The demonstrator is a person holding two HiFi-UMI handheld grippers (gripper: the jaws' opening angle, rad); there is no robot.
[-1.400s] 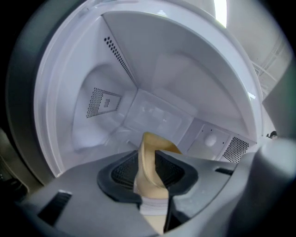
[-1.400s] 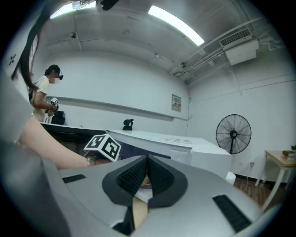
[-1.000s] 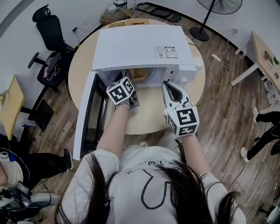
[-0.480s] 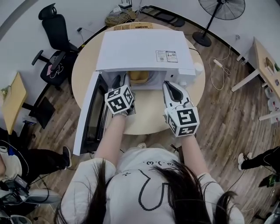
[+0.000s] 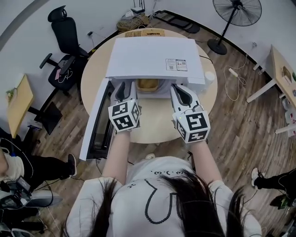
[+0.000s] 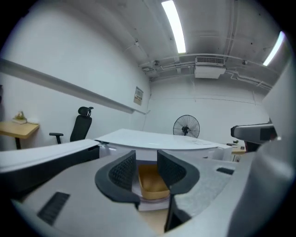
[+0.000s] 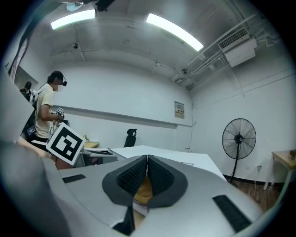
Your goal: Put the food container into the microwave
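The brown food container [image 5: 149, 84] sits inside the white microwave [image 5: 152, 58], whose door [image 5: 94, 121] hangs open to the left. My left gripper [image 5: 125, 89] is just outside the cavity's left front, open and holding nothing. Looking along the left gripper [image 6: 147, 159], the container [image 6: 152, 181] shows through the gap between the jaws, apart from them. My right gripper [image 5: 179, 90] hovers at the right front of the microwave. Its jaws [image 7: 147, 161] are shut tip to tip on nothing, with a sliver of the container [image 7: 144, 189] behind them.
The microwave stands on a round wooden table [image 5: 155, 125]. A white cup [image 5: 209, 76] is beside its right side. An office chair [image 5: 64, 34] and a small desk [image 5: 19, 99] are to the left, and a fan [image 5: 237, 11] at the back right. A person [image 7: 46, 115] stands far left.
My left gripper has drawn back out of the microwave cavity, leaving the container inside. The right gripper has stayed about where it was.
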